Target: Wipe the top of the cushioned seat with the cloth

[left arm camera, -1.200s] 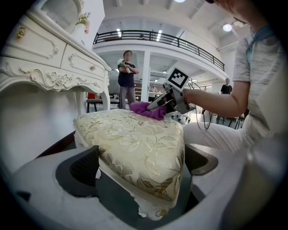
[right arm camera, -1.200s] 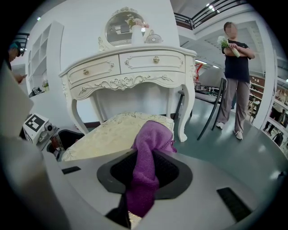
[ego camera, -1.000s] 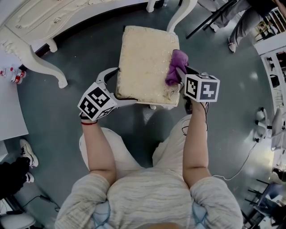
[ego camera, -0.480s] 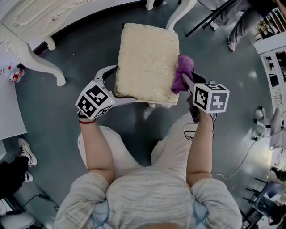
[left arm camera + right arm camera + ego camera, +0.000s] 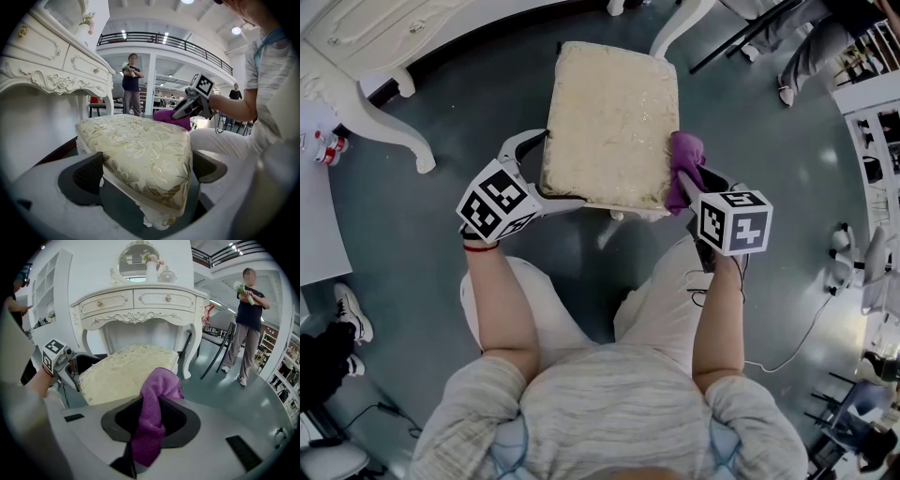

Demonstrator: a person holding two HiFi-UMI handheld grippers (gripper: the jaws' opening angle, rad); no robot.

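Observation:
The cream cushioned seat (image 5: 609, 112) stands on the grey floor in front of me. My left gripper (image 5: 542, 173) is open and straddles its near-left corner. In the left gripper view (image 5: 147, 171) the cushion (image 5: 136, 140) fills the gap between both pads. My right gripper (image 5: 692, 183) is shut on the purple cloth (image 5: 682, 161). The cloth hangs at the seat's right edge, near the front corner. In the right gripper view the cloth (image 5: 157, 399) bunches up between the jaws (image 5: 150, 423), with the seat (image 5: 126, 371) just beyond and to the left.
A white ornate dressing table (image 5: 356, 47) stands at the far left, also ahead in the right gripper view (image 5: 140, 305). A person (image 5: 248, 319) stands to the right by a black chair (image 5: 213, 341). A cable (image 5: 806, 337) lies on the floor at my right.
My right gripper has dragged the cloth from the top of the seat out to its right edge and back towards me. The left gripper has stayed at the corner.

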